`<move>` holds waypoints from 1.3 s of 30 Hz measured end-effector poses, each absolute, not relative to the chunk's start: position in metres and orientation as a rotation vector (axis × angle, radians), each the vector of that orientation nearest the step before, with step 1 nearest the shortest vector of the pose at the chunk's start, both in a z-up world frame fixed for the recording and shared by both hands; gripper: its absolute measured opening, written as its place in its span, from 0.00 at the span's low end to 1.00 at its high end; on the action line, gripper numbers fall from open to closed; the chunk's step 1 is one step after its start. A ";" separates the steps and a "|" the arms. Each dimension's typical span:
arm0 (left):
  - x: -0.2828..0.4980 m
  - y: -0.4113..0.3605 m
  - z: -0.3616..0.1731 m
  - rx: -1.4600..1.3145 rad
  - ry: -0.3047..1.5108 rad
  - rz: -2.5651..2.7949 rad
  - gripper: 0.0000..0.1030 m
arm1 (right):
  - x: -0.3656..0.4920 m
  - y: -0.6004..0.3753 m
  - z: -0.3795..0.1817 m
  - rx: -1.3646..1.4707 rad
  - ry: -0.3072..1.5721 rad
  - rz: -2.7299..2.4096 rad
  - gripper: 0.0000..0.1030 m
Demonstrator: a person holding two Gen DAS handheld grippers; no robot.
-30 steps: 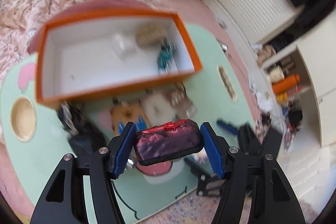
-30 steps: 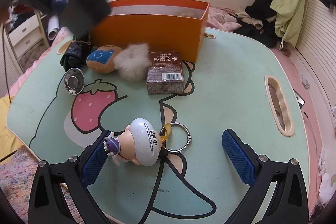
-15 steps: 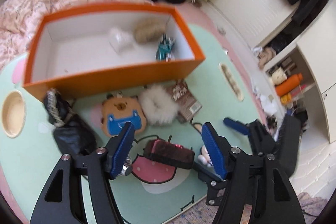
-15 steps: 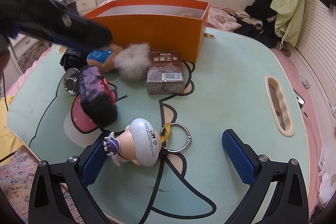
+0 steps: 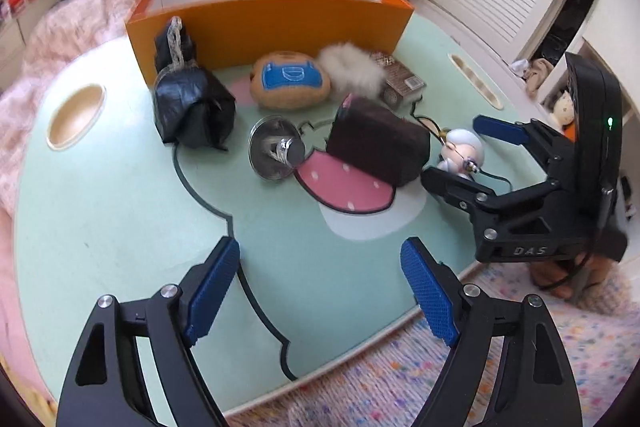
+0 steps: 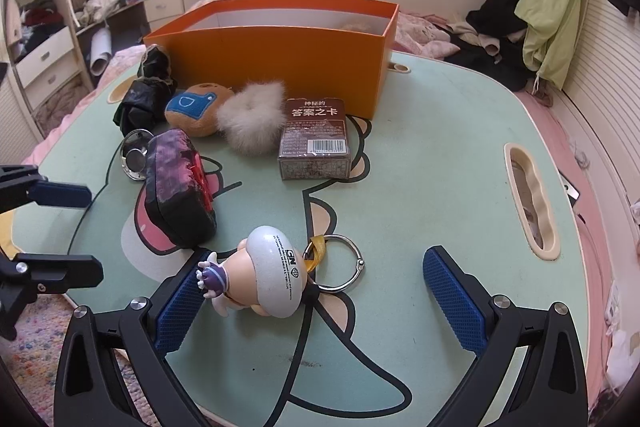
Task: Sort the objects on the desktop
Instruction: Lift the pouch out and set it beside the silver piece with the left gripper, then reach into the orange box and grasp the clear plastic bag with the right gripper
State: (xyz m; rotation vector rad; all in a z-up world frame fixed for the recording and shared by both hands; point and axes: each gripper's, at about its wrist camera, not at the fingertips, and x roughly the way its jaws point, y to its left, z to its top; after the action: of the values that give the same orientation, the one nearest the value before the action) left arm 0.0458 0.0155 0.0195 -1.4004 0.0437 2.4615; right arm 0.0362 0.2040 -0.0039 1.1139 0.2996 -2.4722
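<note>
1. Left wrist view:
   - Left tongs [image 5: 320,291] released, spread wide over bare mint-green cartoon-printed tabletop [image 5: 120,211], grasping nothing.
   - Dark purple-and-black padded pouch with a red trim [image 5: 376,143] lying on the printed strawberry, well ahead of the tongs, between the clear round suction-cup hook [image 5: 276,151] and the white-capped figurine keychain [image 5: 464,151].
   - Long axis of the pouch running from far-left to near-right in this view, narrow end toward the fluffy white pompom [image 5: 352,71]; resting on a side face, tilted.
   - Risk: a reach for the pouch likely to nudge the suction-cup hook just beside it, or the crumpled black bag [image 5: 192,107] further left.
   - Open orange cardboard box [image 5: 280,23] at the far edge; tall front wall likely to catch anything carried too low.

2. Right wrist view:
   - Right tongs [image 6: 320,295] released, straddling the figurine keychain [image 6: 268,271]; left pad touching or nearly touching the figure's small hand, right pad well apart.
   - Figurine on its side, rounded cap toward the camera, long axis across the gap, metal ring [image 6: 336,263] trailing to the right.
   - Risk: uneven closing apt to push the glossy cap sideways and roll it out; ring and yellow strap liable to snag.
   - Pouch [image 6: 176,195] just beside the figurine, easily bumped.
</note>
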 end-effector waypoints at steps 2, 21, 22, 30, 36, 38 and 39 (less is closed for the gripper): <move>0.040 0.020 0.016 -1.415 0.112 2.512 0.81 | 0.036 0.204 -0.005 1.114 0.300 -2.473 1.00; 0.020 0.016 0.004 -1.302 0.146 2.658 1.00 | 0.035 0.205 -0.005 1.114 0.299 -2.472 1.00; 0.020 0.016 0.004 -1.301 0.146 2.658 1.00 | 0.035 0.205 -0.005 1.114 0.299 -2.472 1.00; 0.022 0.015 0.003 -1.303 0.142 2.666 1.00 | 0.032 0.205 -0.005 1.120 0.305 -2.471 1.00; 0.021 0.008 0.002 -1.319 0.096 2.718 1.00 | 0.011 0.191 -0.004 1.137 0.304 -2.470 1.00; 0.021 0.007 0.002 -1.318 0.096 2.718 1.00 | 0.008 0.188 -0.003 1.137 0.293 -2.472 0.99; 0.021 0.007 0.002 -1.317 0.096 2.717 1.00 | 0.010 0.189 -0.001 1.124 0.289 -2.475 0.99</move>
State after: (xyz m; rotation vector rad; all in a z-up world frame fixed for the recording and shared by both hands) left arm 0.0211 0.0075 0.0017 -1.3170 0.0964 2.7172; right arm 0.0098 0.1886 -0.0007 1.1238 0.2889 -2.4750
